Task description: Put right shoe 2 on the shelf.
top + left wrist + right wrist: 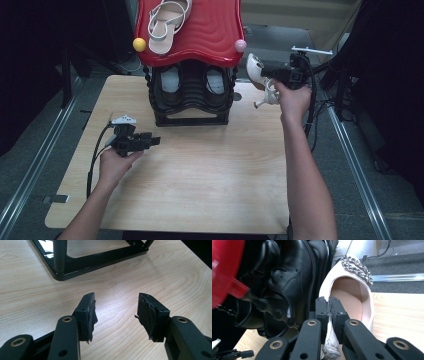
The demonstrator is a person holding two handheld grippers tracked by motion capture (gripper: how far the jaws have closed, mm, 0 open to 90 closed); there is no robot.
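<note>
Heel [260,75] is held off the tabletop [200,175] beside the right side of the rack [190,100], pinched at its rim by the closed jaws of the right gripper [328,306]. Left gripper [116,312] rests with jaws apart, empty. Risks judged: thin rim grip may slip and the heel be dropped; the toe may be knocked against the rack post or the black shoes [284,282].
</note>
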